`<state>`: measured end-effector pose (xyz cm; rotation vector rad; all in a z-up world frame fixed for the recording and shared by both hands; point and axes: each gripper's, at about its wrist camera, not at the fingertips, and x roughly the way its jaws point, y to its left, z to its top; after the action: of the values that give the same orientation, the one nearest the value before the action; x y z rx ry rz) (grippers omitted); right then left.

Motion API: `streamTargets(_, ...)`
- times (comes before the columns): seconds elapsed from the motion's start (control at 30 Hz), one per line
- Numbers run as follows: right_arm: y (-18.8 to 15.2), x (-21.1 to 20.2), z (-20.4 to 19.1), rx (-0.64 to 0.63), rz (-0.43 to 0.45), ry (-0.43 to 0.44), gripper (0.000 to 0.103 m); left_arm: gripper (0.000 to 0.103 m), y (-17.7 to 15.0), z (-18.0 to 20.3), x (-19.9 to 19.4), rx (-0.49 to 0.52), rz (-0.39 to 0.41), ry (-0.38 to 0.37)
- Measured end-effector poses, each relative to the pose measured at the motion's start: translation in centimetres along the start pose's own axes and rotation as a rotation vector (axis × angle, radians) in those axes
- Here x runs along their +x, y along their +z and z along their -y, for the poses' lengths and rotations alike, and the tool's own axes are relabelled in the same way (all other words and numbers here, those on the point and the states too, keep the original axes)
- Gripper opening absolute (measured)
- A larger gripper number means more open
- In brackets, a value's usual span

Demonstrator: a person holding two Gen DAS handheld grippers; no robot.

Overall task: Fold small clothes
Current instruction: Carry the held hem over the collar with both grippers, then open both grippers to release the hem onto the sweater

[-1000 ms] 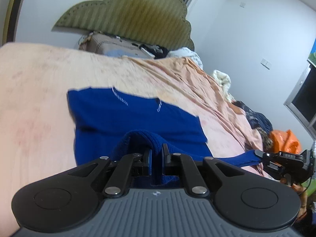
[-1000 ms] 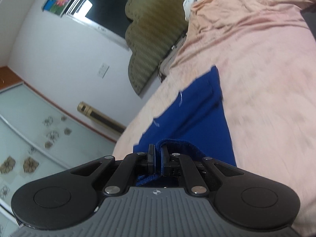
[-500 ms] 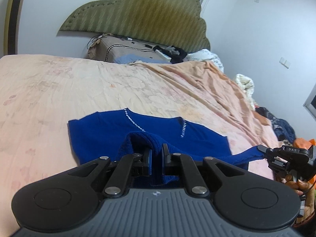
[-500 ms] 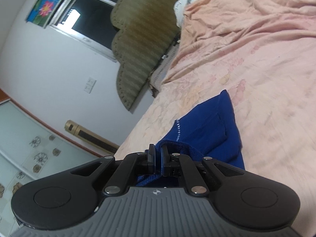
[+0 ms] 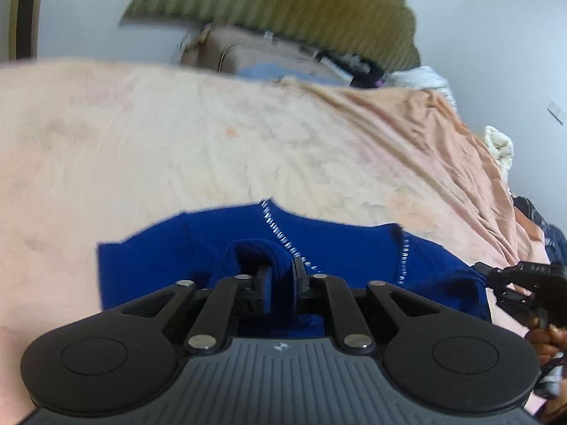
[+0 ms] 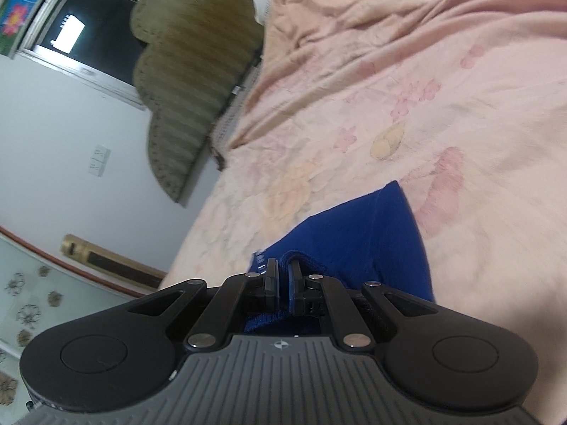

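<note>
Blue knit garment (image 5: 340, 248) spread on peach floral bedsheet (image 5: 212, 148), at 6 o'clock of the left wrist view, well short of the green headboard (image 5: 276, 3) at 12. Left gripper (image 5: 281, 276) pinching a bunched blue edge, jaws opening slightly, cloth between them. Right gripper (image 6: 281, 278) pressed together on another blue edge; also seen at 3 to 4 o'clock in the left view. Fold apparently mid-way: one layer doubled over, release and further folds left. Long axis running 9 to 3; white-stitched seams (image 5: 280, 233) pointing toward 11 to 12.
</note>
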<state>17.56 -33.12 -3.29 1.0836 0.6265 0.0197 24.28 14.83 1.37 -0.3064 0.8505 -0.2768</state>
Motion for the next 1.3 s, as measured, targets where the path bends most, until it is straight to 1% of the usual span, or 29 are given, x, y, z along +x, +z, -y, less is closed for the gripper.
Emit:
streamTargets(0.03,0.2,0.9,0.2,0.002,-0.005,-0.013,0.012,0.014,0.3,-0.9,0.7,-0.047,-0.026,-0.004)
streamTargets(0.07,0.4,1.6,0.5,0.008,-0.009,-0.021,0.015,0.019,0.4,-1.8,1.0,-0.093,-0.039,-0.016)
streamTargets(0.1,0.5,2.2,0.7,0.019,-0.010,-0.037,0.019,0.029,0.5,-2.7,1.0,-0.131,-0.041,-0.035)
streamTargets(0.13,0.6,2.5,0.9,0.027,-0.004,-0.044,0.023,0.035,0.6,-3.3,0.6,-0.155,-0.026,-0.044)
streamTargets(0.2,0.7,2.2,0.9,0.005,0.022,-0.038,0.030,0.066,0.7,-4.4,-1.0,-0.171,0.036,-0.011)
streamTargets(0.23,0.7,1.8,0.6,-0.023,0.040,-0.040,0.034,0.071,0.8,-4.8,-1.7,-0.166,0.064,0.005)
streamTargets(0.27,0.7,1.2,0.3,-0.057,0.064,-0.049,0.036,0.073,0.9,-5.2,-2.5,-0.163,0.090,0.021)
streamTargets(0.3,0.6,0.7,0.0,-0.094,0.091,-0.061,0.038,0.073,1.0,-5.6,-3.1,-0.164,0.098,0.030)
streamTargets(0.33,0.7,0.2,-0.4,-0.130,0.113,-0.074,0.038,0.073,1.0,-5.9,-3.5,-0.166,0.100,0.025)
streamTargets(0.4,0.7,-0.4,-1.0,-0.195,0.122,-0.094,0.038,0.073,0.9,-6.2,-4.2,-0.157,0.095,0.015)
streamTargets(0.47,0.8,0.0,-1.5,-0.250,0.093,-0.095,0.038,0.073,0.5,-6.0,-4.3,-0.123,0.074,0.023)
streamTargets(0.53,0.6,1.2,-2.2,-0.310,0.031,-0.104,0.038,0.073,0.0,-5.4,-4.0,-0.072,0.048,0.024)
streamTargets(0.6,-0.1,3.2,-3.1,-0.388,-0.042,-0.128,0.040,0.073,-0.6,-4.3,-3.6,-0.007,0.026,0.025)
streamTargets(0.63,-0.6,4.0,-3.4,-0.427,-0.056,-0.155,0.041,0.073,-0.9,-3.6,-3.4,0.032,0.019,0.019)
streamTargets(0.7,-1.6,5.5,-4.1,-0.540,-0.068,-0.236,0.041,0.073,-1.4,-1.9,-3.0,0.128,0.015,0.016)
streamTargets(0.77,-2.3,6.8,-4.6,-0.638,-0.057,-0.308,0.041,0.073,-1.7,-0.1,-2.5,0.231,0.015,0.024)
streamTargets(0.8,-2.5,7.0,-4.7,-0.669,-0.053,-0.315,0.041,0.073,-1.7,0.7,-2.0,0.284,0.011,0.038)
streamTargets(0.83,-2.5,7.1,-4.9,-0.678,-0.053,-0.303,0.041,0.073,-1.9,1.5,-1.3,0.333,0.006,0.062)
streamTargets(0.87,-2.5,7.2,-4.9,-0.674,-0.054,-0.283,0.038,0.073,-2.1,2.2,-0.4,0.379,0.005,0.102)
streamTargets(0.9,-2.3,7.2,-4.9,-0.668,-0.053,-0.274,0.024,0.073,-2.2,2.7,0.5,0.412,0.005,0.139)
streamTargets(0.93,-2.2,7.0,-4.8,-0.667,-0.049,-0.280,0.012,0.072,-2.3,2.8,1.3,0.432,0.002,0.169)
streamTargets(0.97,-2.1,7.0,-4.8,-0.666,-0.044,-0.286,0.012,0.051,-2.2,2.8,2.1,0.433,0.002,0.198)
streamTargets(1.0,-2.0,6.8,-4.8,-0.658,-0.038,-0.281,0.012,0.024,-2.0,2.4,2.7,0.408,-0.009,0.209)
streamTargets(1.03,-1.9,6.7,-4.8,-0.651,-0.023,-0.279,0.011,0.018,-1.6,1.6,3.1,0.358,-0.023,0.202)
streamTargets(1.1,-2.0,6.2,-5.1,-0.660,0.015,-0.287,0.011,0.014,-0.5,-0.9,3.2,0.188,-0.017,0.175)
streamTargets(1.17,-1.7,6.0,-5.2,-0.650,0.049,-0.291,0.011,0.014,0.4,-3.5,3.0,0.044,-0.007,0.146)
streamTargets(1.23,-1.4,6.2,-5.1,-0.638,0.061,-0.305,0.011,0.014,0.6,-5.2,2.7,-0.045,-0.015,0.127)
streamTargets(1.27,-1.4,6.5,-4.9,-0.635,0.053,-0.313,0.011,0.014,0.5,-5.6,2.3,-0.062,-0.012,0.126)
streamTargets(1.3,-1.4,7.0,-4.7,-0.629,0.031,-0.325,0.015,0.014,0.4,-5.8,1.8,-0.064,-0.006,0.127)
